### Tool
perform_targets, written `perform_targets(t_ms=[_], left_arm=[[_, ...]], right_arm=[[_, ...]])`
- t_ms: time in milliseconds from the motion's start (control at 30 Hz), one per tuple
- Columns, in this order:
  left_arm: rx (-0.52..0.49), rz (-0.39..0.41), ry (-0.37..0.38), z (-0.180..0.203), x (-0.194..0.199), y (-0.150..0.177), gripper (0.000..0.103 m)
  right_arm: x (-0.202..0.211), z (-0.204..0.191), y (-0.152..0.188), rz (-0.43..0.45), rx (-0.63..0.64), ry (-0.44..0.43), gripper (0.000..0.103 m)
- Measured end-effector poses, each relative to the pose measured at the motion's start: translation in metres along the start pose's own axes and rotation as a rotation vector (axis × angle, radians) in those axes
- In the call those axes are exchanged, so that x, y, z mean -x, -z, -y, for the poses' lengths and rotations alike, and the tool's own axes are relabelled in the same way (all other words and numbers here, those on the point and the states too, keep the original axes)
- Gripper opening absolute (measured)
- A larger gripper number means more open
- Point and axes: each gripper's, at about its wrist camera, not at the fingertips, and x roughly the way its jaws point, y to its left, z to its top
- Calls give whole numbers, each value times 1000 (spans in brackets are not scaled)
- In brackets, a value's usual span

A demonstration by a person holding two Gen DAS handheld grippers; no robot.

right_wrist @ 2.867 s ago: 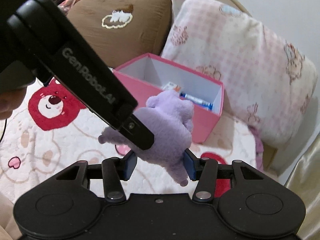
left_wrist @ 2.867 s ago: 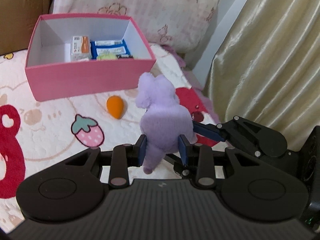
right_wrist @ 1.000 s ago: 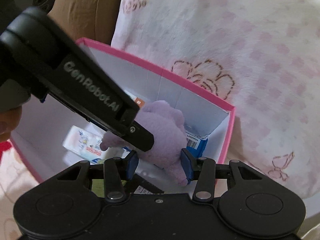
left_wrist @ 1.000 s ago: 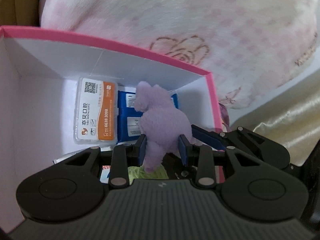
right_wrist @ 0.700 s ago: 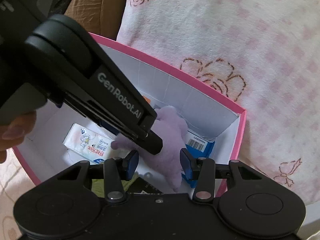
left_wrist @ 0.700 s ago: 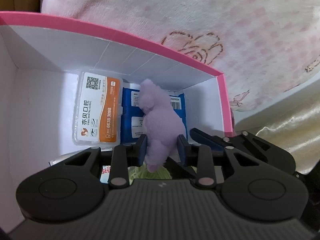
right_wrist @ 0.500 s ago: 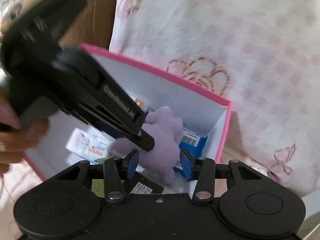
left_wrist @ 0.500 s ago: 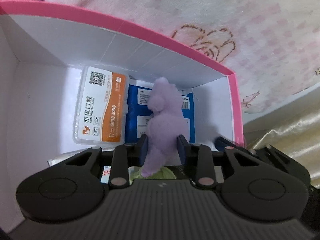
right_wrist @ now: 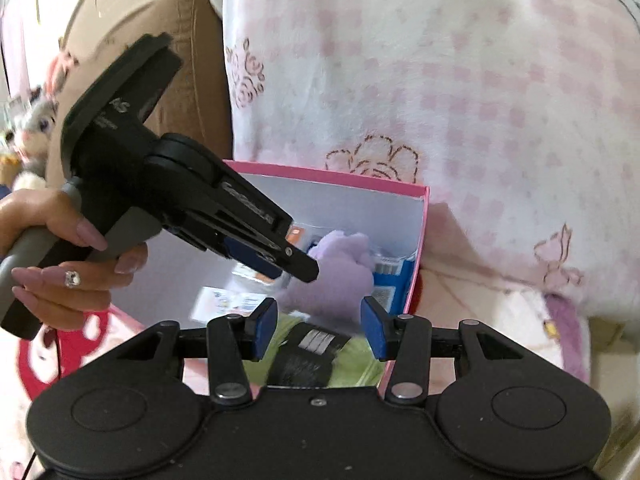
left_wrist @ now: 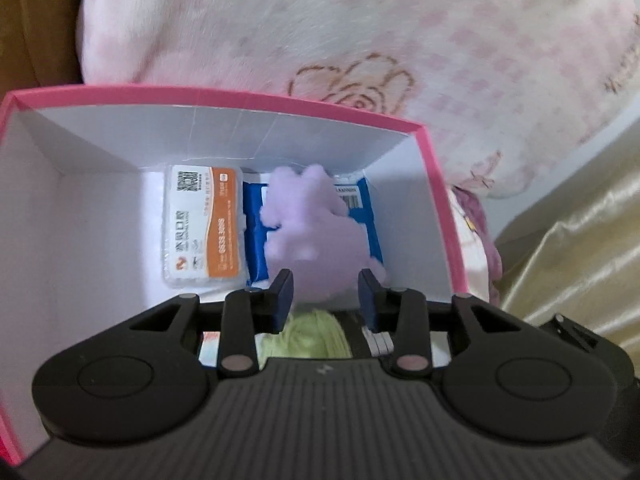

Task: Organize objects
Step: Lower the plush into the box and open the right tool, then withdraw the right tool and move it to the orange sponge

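A purple plush toy (left_wrist: pixel 316 236) lies inside the pink box (left_wrist: pixel 280 100), on top of a blue packet (left_wrist: pixel 252 240). My left gripper (left_wrist: pixel 324 292) hovers over the box with its jaws opening. Only the plush's rear end sits between the fingertips, and the pads do not seem to press on it. In the right wrist view the left gripper (right_wrist: pixel 304 270) reaches into the box (right_wrist: pixel 320 172), with its tip at the plush (right_wrist: pixel 344 268). My right gripper (right_wrist: pixel 320 320) stands open, drawn back above the box's near side, with the plush beyond its fingertips.
The box also holds an orange-and-white case (left_wrist: pixel 204 228), a green item (left_wrist: pixel 316 336) and a black item (right_wrist: pixel 308 352). A pink checked pillow (left_wrist: pixel 360 20) and a brown pillow (right_wrist: pixel 180 60) stand right behind it. A gold curtain (left_wrist: pixel 580 240) hangs at the right. A hand (right_wrist: pixel 60 240) holds the left gripper.
Both grippers carried the plush from the bedspread into the box. The right gripper has since pulled back off it. The plush has slipped forward out of the left jaws, so the green item now shows between them.
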Motion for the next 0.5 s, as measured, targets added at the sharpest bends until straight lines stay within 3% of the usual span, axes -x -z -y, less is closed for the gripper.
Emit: perform_targets(t_ms=[233,500], left_arm=[[-105,22,-72,3,54,28,46],[-140,22,-84,8,111,70,47]], right_arm=[[36,-15,11,39,24,2,53],[82,-49,16,34,81,18,56]])
